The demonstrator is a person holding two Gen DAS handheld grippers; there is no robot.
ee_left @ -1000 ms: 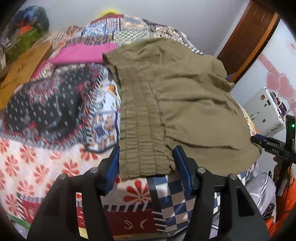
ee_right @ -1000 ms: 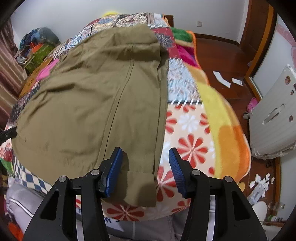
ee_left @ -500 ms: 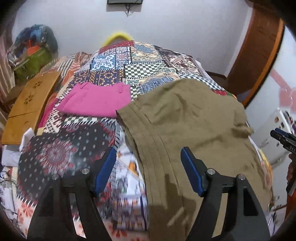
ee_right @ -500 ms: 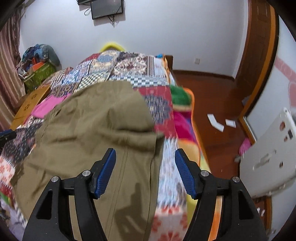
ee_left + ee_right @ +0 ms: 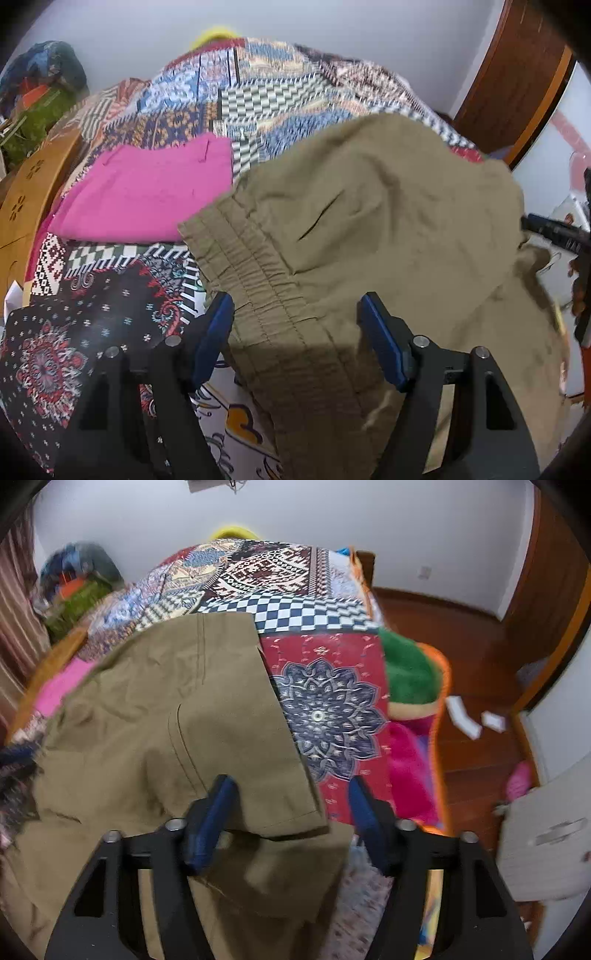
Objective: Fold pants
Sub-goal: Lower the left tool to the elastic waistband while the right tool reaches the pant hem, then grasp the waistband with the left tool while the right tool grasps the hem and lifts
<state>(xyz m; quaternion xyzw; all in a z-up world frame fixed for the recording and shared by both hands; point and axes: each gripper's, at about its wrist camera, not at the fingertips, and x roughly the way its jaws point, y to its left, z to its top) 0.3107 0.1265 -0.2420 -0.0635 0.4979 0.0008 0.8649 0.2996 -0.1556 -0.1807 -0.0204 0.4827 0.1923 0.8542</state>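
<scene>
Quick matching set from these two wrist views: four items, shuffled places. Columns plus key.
Items
1. olive pants
2. pink garment
3. wooden board
4. white paper scraps

Places
A. on the wooden floor
B. at the bed's left edge
C. on the quilt, left of the waistband
D. under both grippers

Pairs: 1-D, 2-C, 3-B, 4-A

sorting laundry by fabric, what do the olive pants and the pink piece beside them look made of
olive pants: likely a light woven cotton, matte, with fine wrinkles, stitched seams and a gathered elastic waistband. pink piece: probably also a woven cloth, matte and smoother, folded flat; the weave is too blurred to confirm.
</scene>
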